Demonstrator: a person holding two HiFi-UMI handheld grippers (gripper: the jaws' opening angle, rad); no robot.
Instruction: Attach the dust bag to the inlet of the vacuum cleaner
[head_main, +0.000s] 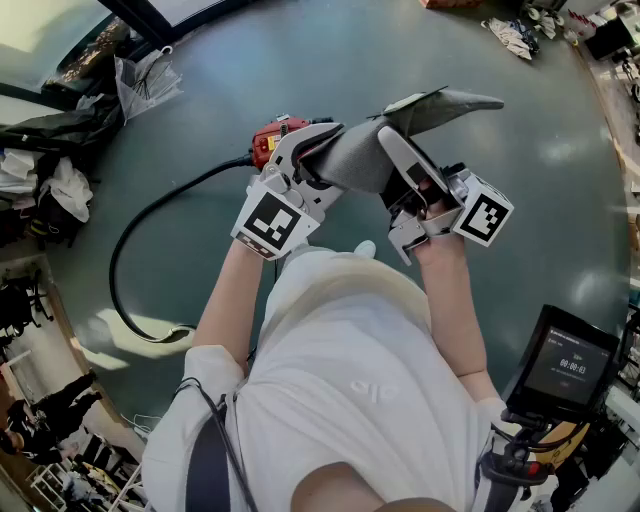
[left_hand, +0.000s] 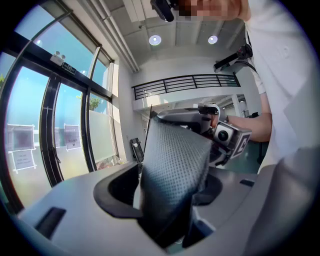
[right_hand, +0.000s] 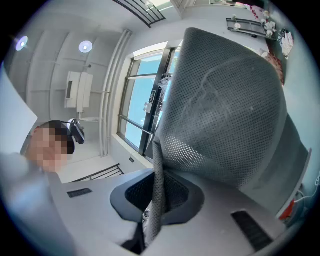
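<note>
A grey mesh dust bag (head_main: 360, 155) hangs in the air in front of me, stretched between both grippers. My left gripper (head_main: 310, 150) has its jaws wide around the bag's thick end (left_hand: 172, 170), which fills the gap between them. My right gripper (head_main: 392, 140) is shut on a thin fold of the bag's edge (right_hand: 156, 200), and the bag's body (right_hand: 225, 115) bulges above it. The right gripper (left_hand: 227, 137) also shows past the bag in the left gripper view. The red vacuum cleaner (head_main: 272, 140) lies on the floor, mostly hidden under the left gripper and the bag.
A black cable (head_main: 130, 250) loops from the vacuum across the grey-green floor to the left. Bags and clothes (head_main: 145, 80) lie at the upper left, small clutter (head_main: 515, 35) at the upper right. A stand with a screen (head_main: 572, 365) is at the lower right.
</note>
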